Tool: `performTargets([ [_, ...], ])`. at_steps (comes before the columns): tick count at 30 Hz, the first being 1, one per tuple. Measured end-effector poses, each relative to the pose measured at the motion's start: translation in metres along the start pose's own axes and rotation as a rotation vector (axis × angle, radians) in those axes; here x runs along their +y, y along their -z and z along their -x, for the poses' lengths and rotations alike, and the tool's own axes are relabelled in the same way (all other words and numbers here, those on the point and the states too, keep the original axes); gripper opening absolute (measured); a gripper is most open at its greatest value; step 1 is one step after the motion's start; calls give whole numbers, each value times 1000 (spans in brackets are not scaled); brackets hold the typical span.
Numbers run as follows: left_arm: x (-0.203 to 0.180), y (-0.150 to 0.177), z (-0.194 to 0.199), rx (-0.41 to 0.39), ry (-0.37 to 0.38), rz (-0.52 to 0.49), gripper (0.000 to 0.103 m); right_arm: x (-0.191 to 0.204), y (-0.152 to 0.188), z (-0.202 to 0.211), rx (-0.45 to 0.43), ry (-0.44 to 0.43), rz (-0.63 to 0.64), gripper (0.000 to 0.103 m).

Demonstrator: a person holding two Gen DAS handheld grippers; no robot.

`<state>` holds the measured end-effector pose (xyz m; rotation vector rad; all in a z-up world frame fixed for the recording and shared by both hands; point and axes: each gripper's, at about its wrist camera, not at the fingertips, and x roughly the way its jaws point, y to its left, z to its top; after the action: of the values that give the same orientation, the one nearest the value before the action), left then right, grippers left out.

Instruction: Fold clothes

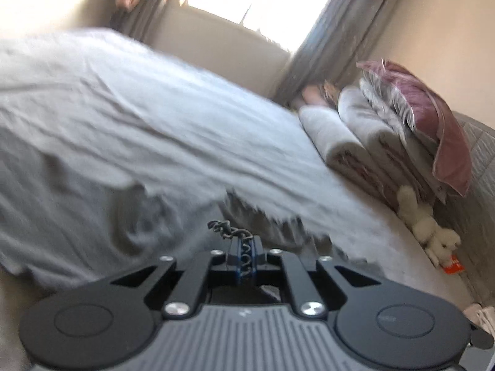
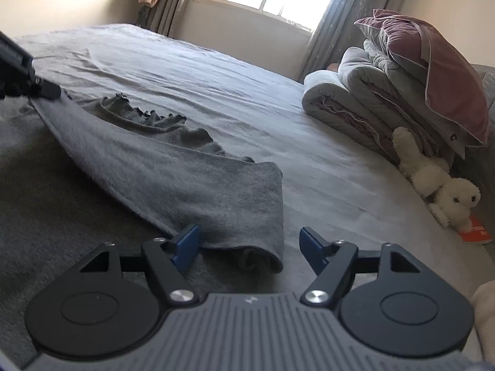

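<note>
Grey knit garment (image 2: 173,167) lies on the grey bedsheet (image 2: 235,92), one part doubled over, folded end between the right gripper's (image 2: 249,244) spread blue pads (image 2: 185,242), untouched. Left gripper (image 1: 244,253) pinched tight on the frilled edge, lifting it off the bed. Folded quilts (image 2: 355,92), maroon pillow (image 2: 433,61) and white plush dog (image 2: 439,182) well apart at the right.

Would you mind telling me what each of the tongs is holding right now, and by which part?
The left tongs are shut on the grey garment, pinching its frilled edge. The right tongs stand open and hold nothing; the garment's folded end lies between them.
</note>
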<state>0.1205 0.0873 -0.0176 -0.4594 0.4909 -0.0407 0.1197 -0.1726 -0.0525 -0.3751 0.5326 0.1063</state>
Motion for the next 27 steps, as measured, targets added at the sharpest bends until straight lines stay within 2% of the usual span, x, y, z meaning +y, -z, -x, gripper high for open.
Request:
performTargets([
  [4, 11, -9, 13, -47, -65, -6, 6, 5, -4, -2, -9, -17, 17, 75],
  [8, 27, -10, 15, -39, -154, -11, 6, 8, -6, -8, -13, 2, 15, 75],
  [13, 39, -3, 5, 40, -214, -2, 6, 3, -7, -12, -17, 80, 51, 75],
  [17, 36, -1, 8, 81, -228, -38, 7, -15, -1, -14, 20, 81, 82, 75],
  [20, 34, 1, 3, 132, -302, -98, 7, -25, 3, -14, 48, 65, 104, 75],
  [22, 37, -1, 7, 134, -335, -76, 8, -29, 4, -13, 66, 57, 122, 75],
  [27, 42, -11, 19, 73, -315, -16, 13, -38, 0, -3, 87, 27, 118, 75],
])
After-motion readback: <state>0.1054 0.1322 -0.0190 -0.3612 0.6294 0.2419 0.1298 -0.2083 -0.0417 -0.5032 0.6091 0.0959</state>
